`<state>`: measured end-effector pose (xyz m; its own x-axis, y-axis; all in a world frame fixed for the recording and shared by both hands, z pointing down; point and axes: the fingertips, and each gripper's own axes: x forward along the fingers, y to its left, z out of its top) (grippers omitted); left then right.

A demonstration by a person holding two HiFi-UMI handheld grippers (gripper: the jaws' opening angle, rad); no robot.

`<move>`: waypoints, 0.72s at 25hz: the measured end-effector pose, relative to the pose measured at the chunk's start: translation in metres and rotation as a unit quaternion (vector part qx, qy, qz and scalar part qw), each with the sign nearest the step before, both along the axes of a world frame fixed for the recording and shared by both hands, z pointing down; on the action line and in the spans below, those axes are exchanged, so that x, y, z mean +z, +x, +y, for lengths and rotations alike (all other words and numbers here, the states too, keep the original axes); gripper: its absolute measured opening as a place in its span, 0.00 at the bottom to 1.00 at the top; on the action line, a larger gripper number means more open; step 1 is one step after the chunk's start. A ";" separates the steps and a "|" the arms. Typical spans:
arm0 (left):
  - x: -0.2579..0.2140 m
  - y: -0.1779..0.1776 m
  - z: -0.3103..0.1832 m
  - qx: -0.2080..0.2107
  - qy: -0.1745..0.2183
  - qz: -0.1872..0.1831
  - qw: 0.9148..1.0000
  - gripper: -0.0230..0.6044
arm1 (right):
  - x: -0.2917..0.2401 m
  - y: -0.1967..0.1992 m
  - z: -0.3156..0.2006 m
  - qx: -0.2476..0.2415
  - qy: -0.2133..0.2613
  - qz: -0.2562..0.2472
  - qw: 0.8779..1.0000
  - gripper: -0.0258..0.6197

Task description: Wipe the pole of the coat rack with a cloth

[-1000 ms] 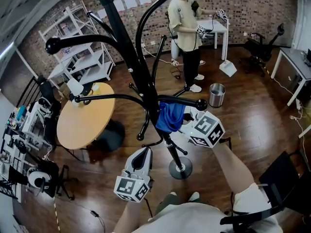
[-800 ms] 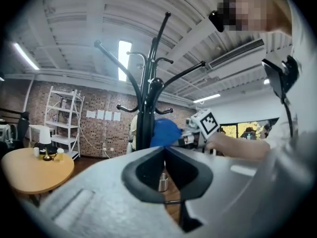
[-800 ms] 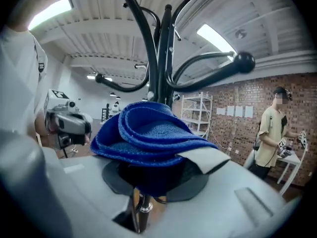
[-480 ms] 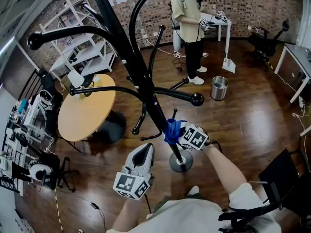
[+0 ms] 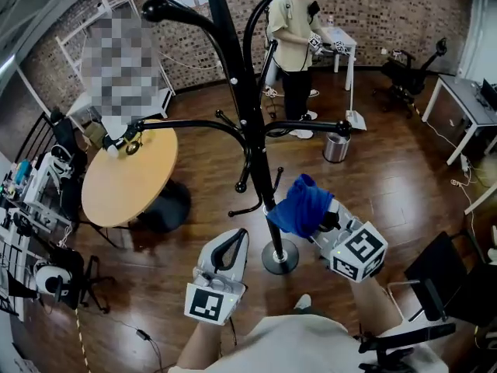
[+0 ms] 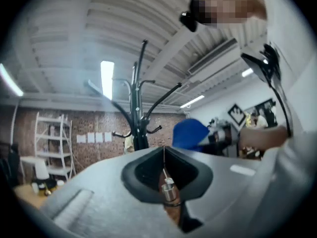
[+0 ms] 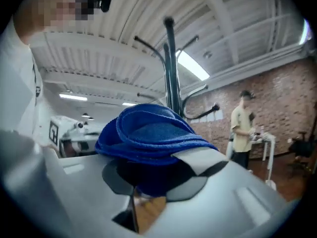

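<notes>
Head view: the right gripper [image 5: 320,217] holds the bunched blue cloth [image 5: 300,205] at the lower pole [image 5: 248,130] of the coat rack [image 5: 279,259], contact uncertain; the left gripper [image 5: 231,243] hangs clear. Left gripper view: jaws pressed together, empty. Right gripper view: jaws pinch a cloth fold; the cloth looks soft, light and limp, so grip deep in the bundle when pressing it on the smooth, rigid pole

The pole [image 5: 258,169] stands straight ahead, its curved arms [image 5: 186,122] spreading sideways. A round table [image 5: 116,193] crowds the left; open floor [image 5: 396,177] lies to the right.
</notes>
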<state>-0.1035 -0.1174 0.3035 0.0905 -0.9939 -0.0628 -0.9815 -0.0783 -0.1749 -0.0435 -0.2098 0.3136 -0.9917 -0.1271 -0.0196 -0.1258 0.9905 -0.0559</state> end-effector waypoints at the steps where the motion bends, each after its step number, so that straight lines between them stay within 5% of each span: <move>1: -0.004 0.004 0.009 0.003 -0.001 -0.013 1.000 0.04 | -0.021 0.017 0.012 0.036 0.014 -0.014 0.999 0.20; 6: -0.032 0.003 0.045 0.009 0.010 0.068 0.998 0.04 | -0.047 0.059 0.063 0.139 0.058 -0.019 0.988 0.20; 11: -0.016 0.015 0.086 0.045 -0.005 0.082 0.996 0.04 | -0.022 0.076 0.108 0.197 0.053 -0.021 0.979 0.20; 18: -0.008 0.028 0.120 0.056 -0.019 0.089 0.994 0.04 | -0.005 0.082 0.151 0.204 0.031 -0.004 0.978 0.21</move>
